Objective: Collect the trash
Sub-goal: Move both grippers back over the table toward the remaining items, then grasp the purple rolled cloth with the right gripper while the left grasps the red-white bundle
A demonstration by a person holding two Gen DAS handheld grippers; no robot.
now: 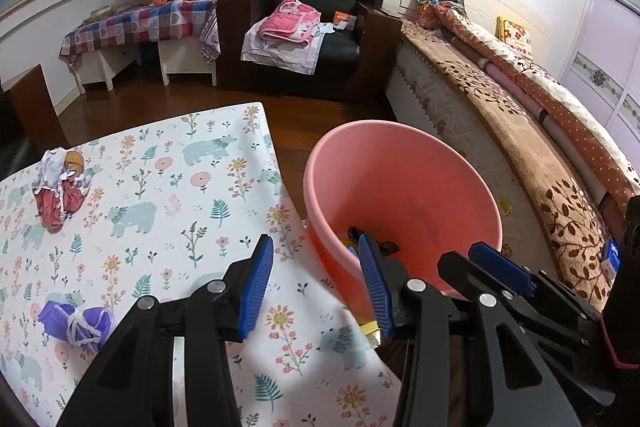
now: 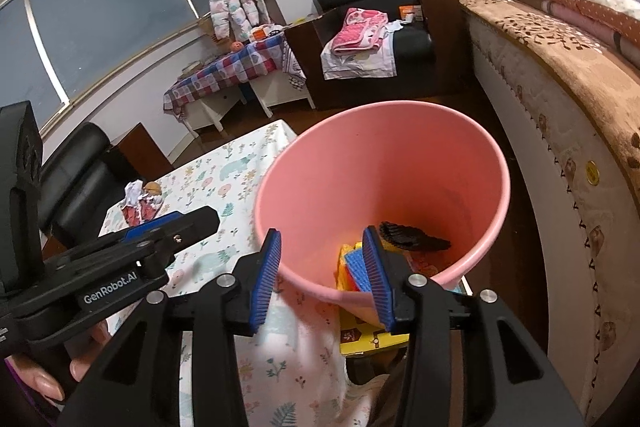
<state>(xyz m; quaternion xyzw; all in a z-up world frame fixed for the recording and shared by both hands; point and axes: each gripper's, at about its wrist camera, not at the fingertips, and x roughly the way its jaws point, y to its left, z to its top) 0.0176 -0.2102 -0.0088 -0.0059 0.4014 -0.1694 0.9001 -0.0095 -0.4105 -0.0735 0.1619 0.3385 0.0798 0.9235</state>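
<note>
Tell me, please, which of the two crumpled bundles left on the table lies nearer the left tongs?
The purple bundle, lying just left of the left tongs; the red and white bundle sits farther away.

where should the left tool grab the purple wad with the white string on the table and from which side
Probably across the purple wad at its cinched middle, where the white string ties it narrower than the bulging ends. It lies flat on the floral tablecloth, clear of the red and white wad, so coming down from above looks easiest. The left tool stands open and empty.
</note>
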